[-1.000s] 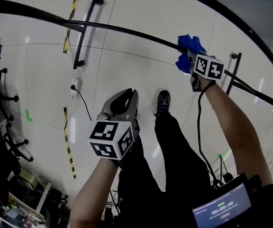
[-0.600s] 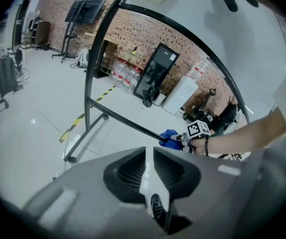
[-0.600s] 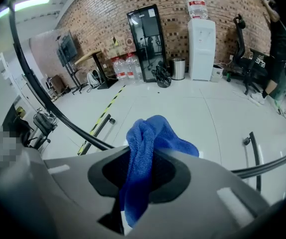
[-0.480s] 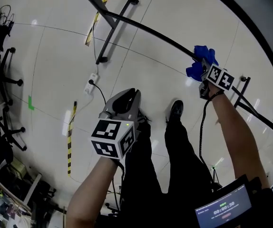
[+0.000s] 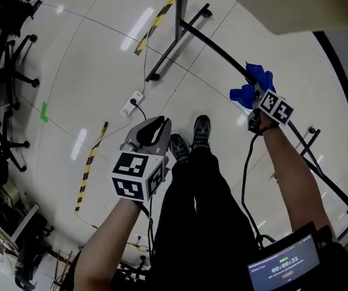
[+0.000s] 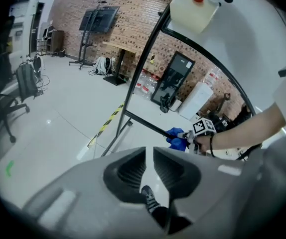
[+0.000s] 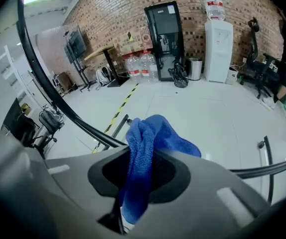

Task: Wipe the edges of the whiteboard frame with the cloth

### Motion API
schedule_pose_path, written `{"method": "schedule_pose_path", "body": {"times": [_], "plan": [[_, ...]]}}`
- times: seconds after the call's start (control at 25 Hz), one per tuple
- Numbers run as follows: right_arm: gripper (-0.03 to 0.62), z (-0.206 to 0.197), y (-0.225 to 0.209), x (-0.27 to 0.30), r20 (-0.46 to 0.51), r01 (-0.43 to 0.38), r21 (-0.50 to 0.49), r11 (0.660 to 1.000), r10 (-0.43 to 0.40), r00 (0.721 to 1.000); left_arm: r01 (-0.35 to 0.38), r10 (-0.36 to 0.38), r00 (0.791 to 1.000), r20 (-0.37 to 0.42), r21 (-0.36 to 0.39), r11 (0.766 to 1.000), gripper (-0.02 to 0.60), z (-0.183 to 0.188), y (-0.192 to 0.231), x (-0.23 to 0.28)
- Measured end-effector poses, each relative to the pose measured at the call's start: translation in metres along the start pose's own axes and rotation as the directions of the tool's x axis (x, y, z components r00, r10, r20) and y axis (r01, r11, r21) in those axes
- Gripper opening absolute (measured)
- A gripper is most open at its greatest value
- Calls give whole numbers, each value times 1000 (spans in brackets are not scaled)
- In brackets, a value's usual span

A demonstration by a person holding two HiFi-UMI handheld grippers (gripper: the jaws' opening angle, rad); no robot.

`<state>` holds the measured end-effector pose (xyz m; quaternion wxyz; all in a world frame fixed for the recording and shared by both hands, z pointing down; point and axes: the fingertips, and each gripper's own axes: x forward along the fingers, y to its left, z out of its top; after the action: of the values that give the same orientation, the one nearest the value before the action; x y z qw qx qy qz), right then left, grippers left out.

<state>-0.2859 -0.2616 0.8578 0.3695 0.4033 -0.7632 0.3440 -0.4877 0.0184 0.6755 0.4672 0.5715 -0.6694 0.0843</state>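
Left gripper [image 5: 154,125] is hanging over the floor [image 5: 89,83], fingers clenched together, nothing between them. Black whiteboard frame [image 5: 221,52] is running diagonally, upper left to lower right. Blue fuzzy cloth [image 7: 142,148], bunched lengthwise, is poking up at the frame, right gripper [image 5: 255,94] fingers grasping it.

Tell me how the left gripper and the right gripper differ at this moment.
The left gripper has its jaws shut with nothing between them; the right gripper is shut on a blue cloth. The left gripper hangs over the open floor, away from the black frame bar; the right gripper holds its cloth at that bar. Both point downward.
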Motion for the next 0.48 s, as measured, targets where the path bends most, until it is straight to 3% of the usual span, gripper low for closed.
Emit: {"method": "schedule_pose_path", "body": {"times": [0.24,0.48], "plan": [[80,-3,27,6,-27,-48,-4,999,48,998,-25,24,999,37,12,1000,48,10,-4,-1],[80,7,41,14,-60,-68,-60,996,64,996,-25,35,992,122,-87,996,48,36,-6,-1]]}}
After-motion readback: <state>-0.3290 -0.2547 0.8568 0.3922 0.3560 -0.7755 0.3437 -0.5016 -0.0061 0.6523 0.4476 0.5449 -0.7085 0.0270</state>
